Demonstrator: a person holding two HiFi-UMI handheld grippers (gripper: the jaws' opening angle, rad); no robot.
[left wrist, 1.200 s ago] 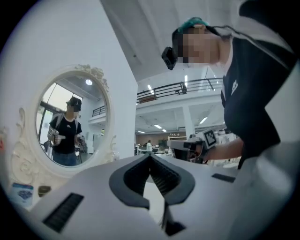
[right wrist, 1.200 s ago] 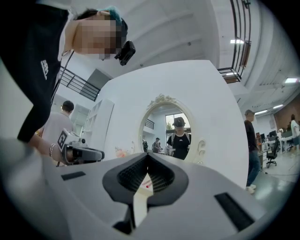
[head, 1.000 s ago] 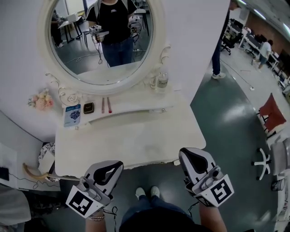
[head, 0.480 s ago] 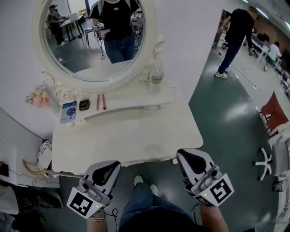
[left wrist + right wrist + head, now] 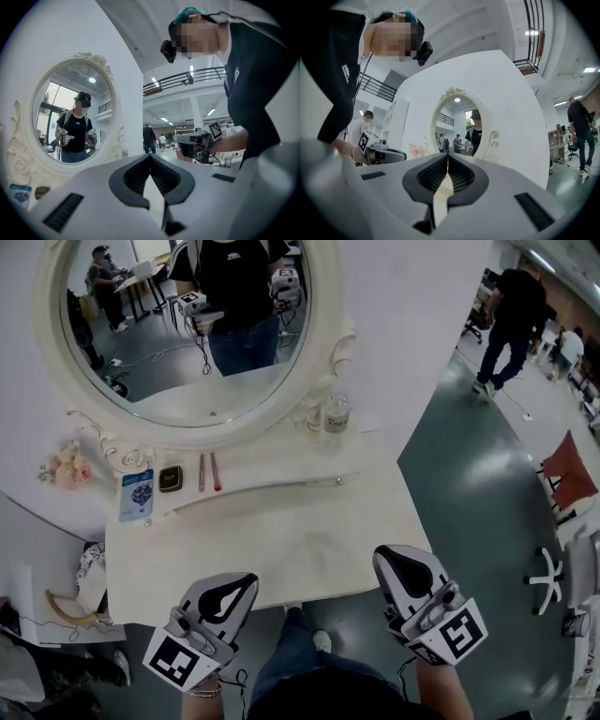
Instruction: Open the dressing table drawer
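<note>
The white dressing table [image 5: 281,549] with its oval mirror [image 5: 187,324] fills the middle of the head view. Its drawer front is hidden under the tabletop. My left gripper [image 5: 242,579] hovers at the table's front edge on the left, its tips just over the top. My right gripper [image 5: 386,555] hovers at the front edge on the right. Both are shut with nothing between the jaws, as the left gripper [image 5: 150,155] and right gripper [image 5: 447,154] show in their own views, both pointing level toward the mirror.
On the table's raised back shelf lie a blue card [image 5: 137,494], a small dark case [image 5: 171,478] and two slim sticks [image 5: 208,472]; a clear bottle [image 5: 336,414] stands by the mirror. Pink flowers [image 5: 64,470] sit at left. A person [image 5: 511,310] walks at far right, near a red chair [image 5: 567,474].
Both grippers have moved forward and slightly down, from short of the table's front edge to just over it. The person at the right has walked farther away.
</note>
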